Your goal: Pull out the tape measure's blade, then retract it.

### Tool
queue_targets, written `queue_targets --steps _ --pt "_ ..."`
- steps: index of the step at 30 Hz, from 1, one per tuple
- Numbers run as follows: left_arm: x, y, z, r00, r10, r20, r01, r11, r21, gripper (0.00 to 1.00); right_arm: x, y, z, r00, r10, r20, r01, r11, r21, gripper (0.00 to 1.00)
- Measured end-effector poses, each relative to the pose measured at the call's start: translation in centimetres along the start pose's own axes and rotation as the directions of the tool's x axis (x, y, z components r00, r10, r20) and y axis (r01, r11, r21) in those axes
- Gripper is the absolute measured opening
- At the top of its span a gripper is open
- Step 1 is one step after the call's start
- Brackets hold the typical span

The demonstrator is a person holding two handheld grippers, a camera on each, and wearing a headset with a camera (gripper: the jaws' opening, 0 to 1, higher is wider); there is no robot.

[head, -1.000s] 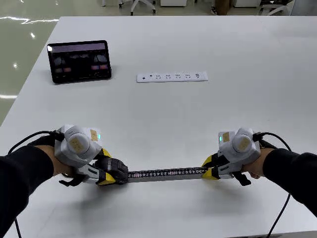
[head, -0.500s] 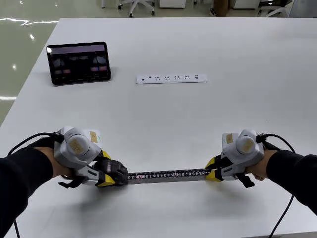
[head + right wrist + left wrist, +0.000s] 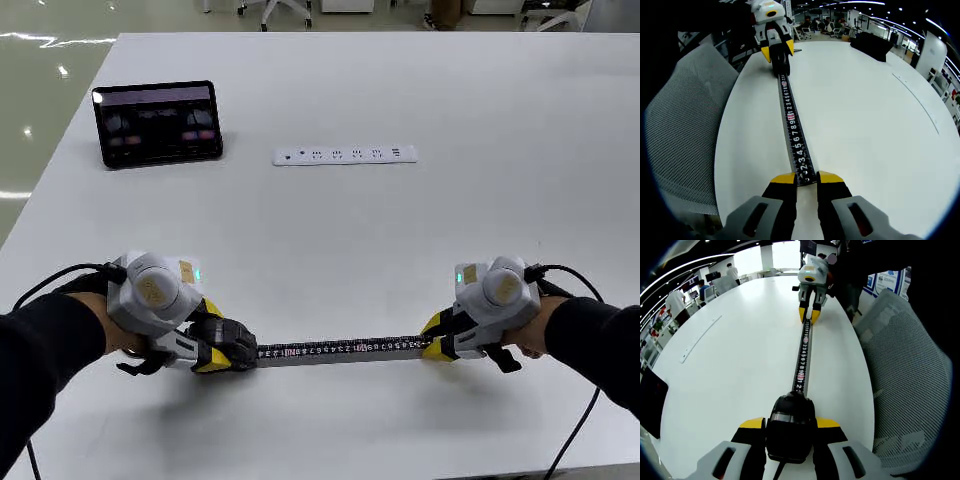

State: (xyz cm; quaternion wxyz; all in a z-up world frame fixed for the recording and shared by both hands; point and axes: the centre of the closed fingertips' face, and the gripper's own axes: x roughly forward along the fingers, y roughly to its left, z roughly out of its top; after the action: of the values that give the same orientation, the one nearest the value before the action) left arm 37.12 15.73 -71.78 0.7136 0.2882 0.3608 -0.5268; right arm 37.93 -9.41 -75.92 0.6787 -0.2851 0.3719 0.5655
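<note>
The blade runs straight across the near bench from the case, clamped in the left gripper, to its tip, pinched by the right gripper, so retracting likely means moving right toward left.

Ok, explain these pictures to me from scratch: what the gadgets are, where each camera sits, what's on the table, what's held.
There is no robot here. A person holds a hand-held gripper in each hand, like big two-jaw tongs, and each one carries its own camera. The wide picture comes from a headset camera looking down at the white table. The two round pictures each look forward along one gripper's jaws. The left hand-held gripper is clamped on the black tape measure case. The right hand-held gripper pinches the end of the blade, which is stretched out between them. Farther back sit a propped-up tablet and a white power strip lying flat.
</note>
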Motion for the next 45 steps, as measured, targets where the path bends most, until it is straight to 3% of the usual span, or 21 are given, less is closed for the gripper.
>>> queue_targets --steps 22,26,29,30,32,35,37,38,40,41,42,44,45 --pt "0.1 0.2 0.1 1.0000 0.001 0.010 -0.001 1.000 -0.009 0.32 0.1 -0.1 0.1 1.0000 0.002 -0.006 -0.002 1.000 0.001 0.11" --pt "0.1 0.3 0.3 0.9997 0.009 0.022 -0.008 1.000 -0.028 0.33 0.2 -0.2 0.2 0.9987 -0.037 -0.035 0.035 0.998 -0.046 0.12" --pt "-0.1 0.4 0.4 0.9980 0.043 0.047 -0.038 0.994 -0.101 0.35 0.0 -0.4 0.4 0.9950 -0.092 -0.039 0.090 0.994 -0.062 0.13" --pt "-0.3 0.5 -0.3 0.9982 0.055 0.021 -0.051 0.986 -0.159 0.36 0.0 -0.4 0.3 0.9934 -0.113 -0.022 0.112 0.993 -0.036 0.14" --pt "-0.7 0.7 -0.8 0.9945 0.096 0.042 -0.087 0.978 -0.189 0.37 -0.2 0.1 0.2 0.9914 -0.128 0.028 0.128 0.992 0.011 0.16" --pt "-1.7 1.0 -1.9 0.9824 0.174 0.067 -0.147 0.944 -0.297 0.44 -0.9 0.3 -0.7 0.9820 -0.182 0.049 0.180 0.982 0.052 0.22" --pt "-2.6 0.9 -2.6 0.9705 0.211 0.116 -0.150 0.906 -0.396 0.55 -1.3 0.9 -0.9 0.9762 -0.191 0.104 0.175 0.974 0.147 0.28" --pt "-3.2 0.8 -3.1 0.9634 0.230 0.137 -0.146 0.879 -0.454 0.61 -1.7 1.1 -1.3 0.9706 -0.206 0.124 0.178 0.963 0.204 0.31" --pt "-4.2 0.9 -4.2 0.9517 0.270 0.146 -0.159 0.840 -0.518 0.67 -2.7 0.9 -2.0 0.9597 -0.252 0.125 0.216 0.945 0.244 0.37" --pt "-4.8 1.0 -4.9 0.9390 0.306 0.157 -0.175 0.816 -0.551 0.72 -3.3 0.9 -2.3 0.9501 -0.281 0.136 0.237 0.932 0.272 0.39" --pt "-5.3 1.0 -5.3 0.9312 0.329 0.156 -0.188 0.801 -0.568 0.75 -3.8 1.0 -2.3 0.9432 -0.299 0.146 0.249 0.925 0.288 0.43" --pt "-6.4 1.0 -6.3 0.9056 0.392 0.163 -0.217 0.758 -0.615 0.84 -5.3 1.2 -2.2 0.9171 -0.356 0.180 0.285 0.901 0.328 0.48" --pt "-6.7 0.7 -6.2 0.8971 0.396 0.196 -0.199 0.757 -0.622 0.88 -5.9 1.2 -2.4 0.9052 -0.382 0.187 0.301 0.887 0.351 0.50"
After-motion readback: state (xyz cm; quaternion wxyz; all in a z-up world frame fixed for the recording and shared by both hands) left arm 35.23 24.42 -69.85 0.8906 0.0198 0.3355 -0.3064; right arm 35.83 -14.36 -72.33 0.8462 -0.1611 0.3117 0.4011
